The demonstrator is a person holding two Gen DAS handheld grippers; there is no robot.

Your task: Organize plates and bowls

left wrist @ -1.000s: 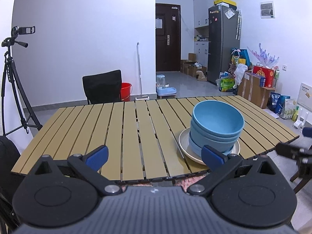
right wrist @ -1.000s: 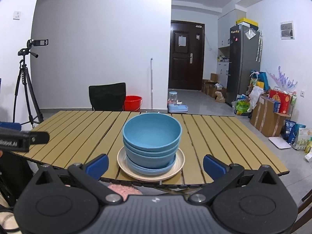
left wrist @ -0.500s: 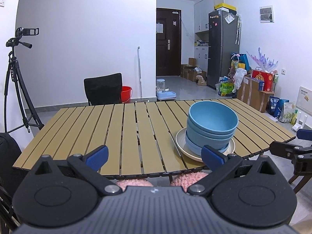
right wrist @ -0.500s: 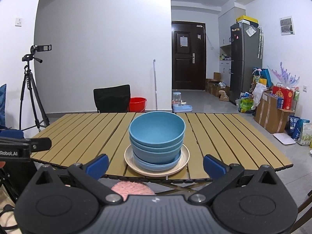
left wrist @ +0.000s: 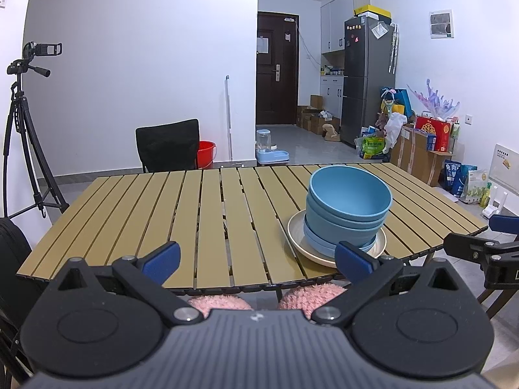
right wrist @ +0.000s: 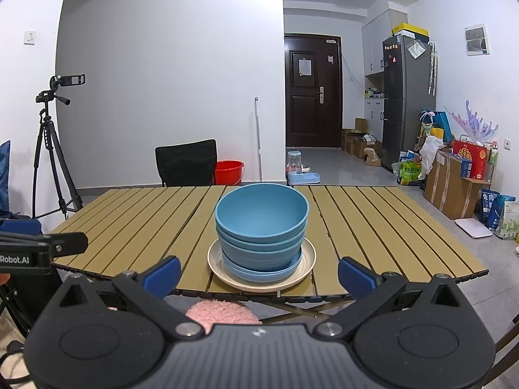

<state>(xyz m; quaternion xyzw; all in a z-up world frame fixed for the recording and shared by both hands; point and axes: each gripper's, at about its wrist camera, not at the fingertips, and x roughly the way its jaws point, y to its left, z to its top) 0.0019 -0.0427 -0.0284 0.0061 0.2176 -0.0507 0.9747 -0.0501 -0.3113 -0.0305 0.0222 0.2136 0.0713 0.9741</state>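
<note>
1. the left gripper (left wrist: 254,257) has its jaws spread wide, blue pads far apart, with nothing between them
2. the right gripper (right wrist: 258,269) is equally wide open and holds nothing
3. both grippers are held level and short of the near edge of the slatted table (left wrist: 129,214), pointing across it toward the far wall; neither touches the table or the dishes
4. in the right wrist view the stack of blue bowls (right wrist: 262,227) sits centred between the two pads, straight ahead of the right gripper
5. in the left wrist view the same stack (left wrist: 348,207) lies off to the right, just beyond the right-hand pad, and the right gripper shows at the right edge, beside the table's right corner
6. in the right wrist view the left gripper's side shows at the left edge, level with the table's near left corner
7. the bowls are nested upright on a blue plate (right wrist: 259,270), which rests on a wider cream plate (right wrist: 215,259) close to the table's near edge
8. pink fluffy slippers (left wrist: 223,301) show below the table edge, under the grippers
9. a black chair (right wrist: 186,162) stands at the far side of the table, a tripod with a camera (right wrist: 53,136) to the left
</note>
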